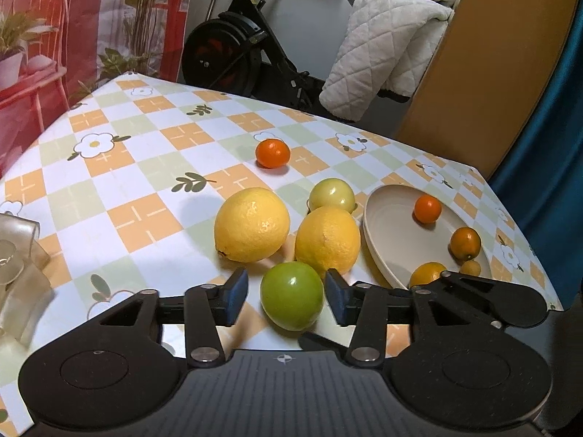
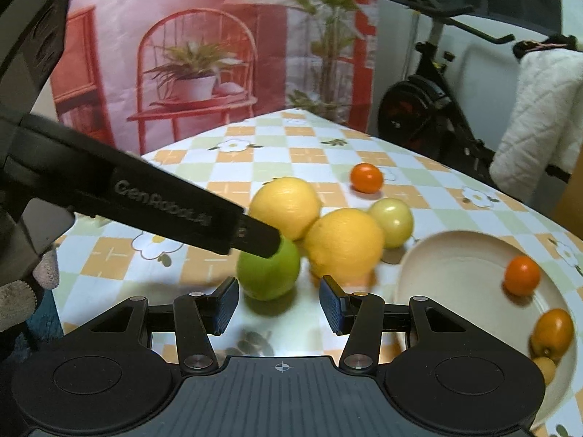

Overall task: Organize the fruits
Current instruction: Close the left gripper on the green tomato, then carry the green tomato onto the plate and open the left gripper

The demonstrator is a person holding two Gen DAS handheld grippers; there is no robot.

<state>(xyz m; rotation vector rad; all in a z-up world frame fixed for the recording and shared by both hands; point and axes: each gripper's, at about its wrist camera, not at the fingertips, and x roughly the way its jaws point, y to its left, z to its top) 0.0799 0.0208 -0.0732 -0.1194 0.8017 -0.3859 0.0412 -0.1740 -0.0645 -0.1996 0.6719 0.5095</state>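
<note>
A green fruit [image 1: 291, 300] rests on the checked tablecloth between the pads of my left gripper [image 1: 288, 298], which stands open with a small gap at the left pad. From the right wrist view, a left gripper finger [image 2: 255, 236] lies against that green fruit [image 2: 269, 276]. My right gripper [image 2: 278, 307] is open over bare cloth just short of it. Two lemons [image 1: 251, 224] [image 1: 328, 240], a pale yellow-green fruit [image 1: 331, 195] and a tangerine [image 1: 272, 153] lie beyond. The cream plate [image 1: 386, 225] to the right holds several small orange and yellow fruits [image 1: 427, 208].
A clear glass object [image 1: 18, 255] sits at the table's left edge. An exercise bike [image 1: 233, 47] with a white quilted cloth [image 1: 379, 51] stands behind the table. The table's right edge [image 1: 524, 240] runs close past the plate. A gloved hand [image 2: 22, 291] shows at the left.
</note>
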